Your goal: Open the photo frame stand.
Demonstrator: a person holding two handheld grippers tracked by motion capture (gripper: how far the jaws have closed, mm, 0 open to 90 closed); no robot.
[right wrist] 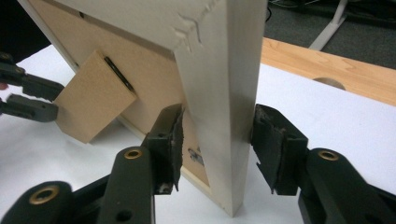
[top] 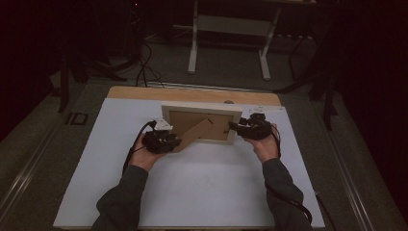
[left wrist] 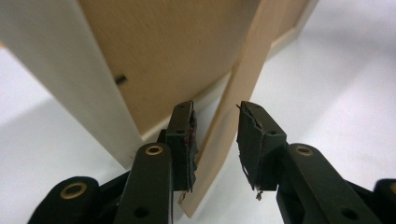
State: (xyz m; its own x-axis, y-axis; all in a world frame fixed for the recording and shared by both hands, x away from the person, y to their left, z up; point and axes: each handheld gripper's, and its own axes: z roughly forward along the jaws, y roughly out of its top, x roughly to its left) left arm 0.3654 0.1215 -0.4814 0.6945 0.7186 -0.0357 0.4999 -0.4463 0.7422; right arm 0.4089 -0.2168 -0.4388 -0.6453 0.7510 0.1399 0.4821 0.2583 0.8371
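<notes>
A pale wooden picture frame (top: 201, 109) stands on the white mat (top: 202, 183) with its brown back (left wrist: 177, 51) toward me. Its cardboard easel stand (top: 195, 134) swings out to the lower left. My left gripper (top: 173, 142) is open around the stand's leg (left wrist: 238, 93): the leg runs between the jaws, close against the left pad (left wrist: 187, 140), with a gap to the right one. My right gripper (right wrist: 217, 140) is shut on the frame's right side rail (right wrist: 224, 93), both pads pressed to it. In the right gripper view the left gripper (right wrist: 51, 100) sits at the stand's (right wrist: 93, 98) end.
The mat covers a wooden table whose bare back strip (top: 192, 94) has a small round hole (right wrist: 330, 83). Beyond the table, a white desk frame (top: 228, 29) and cables (top: 144, 67) stand on the dark floor. Open mat lies in front of the frame.
</notes>
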